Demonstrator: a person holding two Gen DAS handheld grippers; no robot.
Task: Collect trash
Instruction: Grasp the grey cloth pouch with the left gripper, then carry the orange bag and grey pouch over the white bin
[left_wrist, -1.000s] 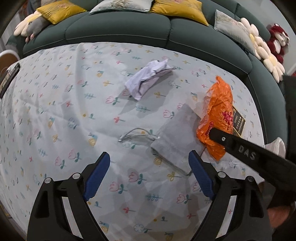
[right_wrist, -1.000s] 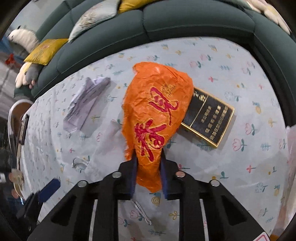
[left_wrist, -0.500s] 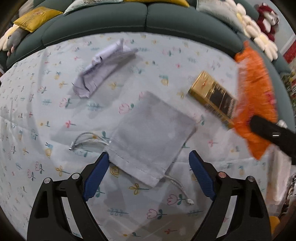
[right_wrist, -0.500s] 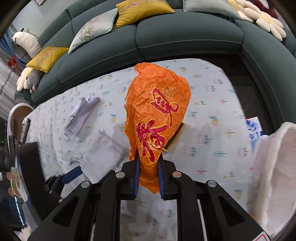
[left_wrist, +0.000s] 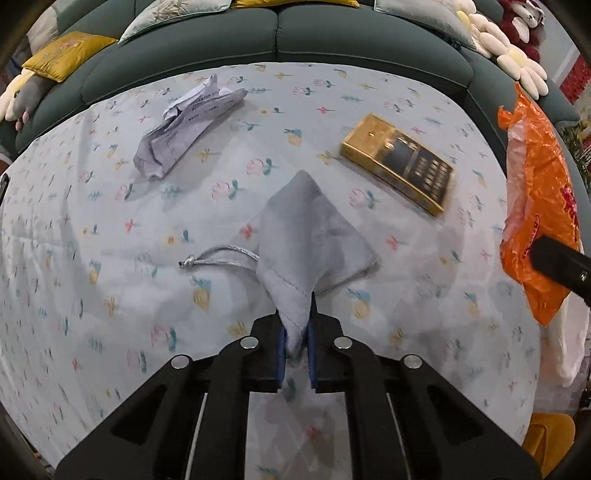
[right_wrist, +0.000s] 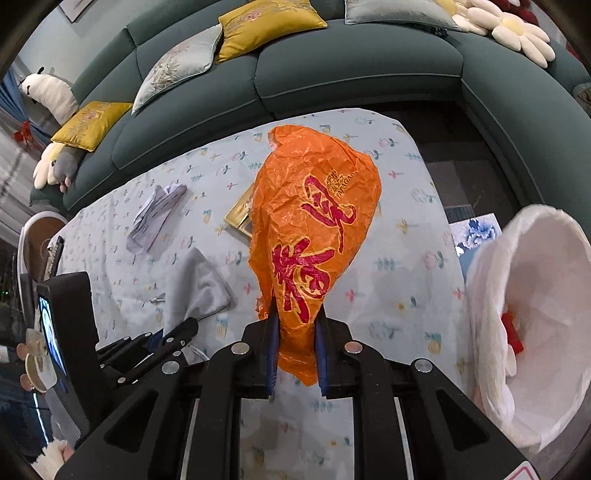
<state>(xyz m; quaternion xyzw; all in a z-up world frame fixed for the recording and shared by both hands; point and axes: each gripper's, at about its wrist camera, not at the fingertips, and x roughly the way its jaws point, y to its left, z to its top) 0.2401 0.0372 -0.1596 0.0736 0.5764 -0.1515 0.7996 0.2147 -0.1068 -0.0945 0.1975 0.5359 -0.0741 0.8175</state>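
Mid-task, two pieces in hand, none of them binned yet as far as visible. Right tongs clamped tight on the lower end of the orange plastic bag, bag held up off the bench, standing above the jaws. White bin liner sits at the right edge of the bench, mouth open toward the camera, something red already inside, so some trash looks collected; cannot tell how much.

Left tongs pinched narrow on the near corner of the grey drawstring pouch; corner pulled up between the blue pads, rest of the pouch resting on the floral cloth, silver cord trailing to its left on the bench. Pouch looks gripped but not lifted clear.

Left on the bench: crumpled paper toward the far left, well apart from both tongs, and the gold-and-black box far right of the pouch, lying flat. Whether the box counts as trash is not clear.

Judgement: roughly halfway. Orange bag is near the liner and should go in next; pouch follows; paper and maybe the box remain untouched. Sofa with cushions behind the bench, not part of the job.
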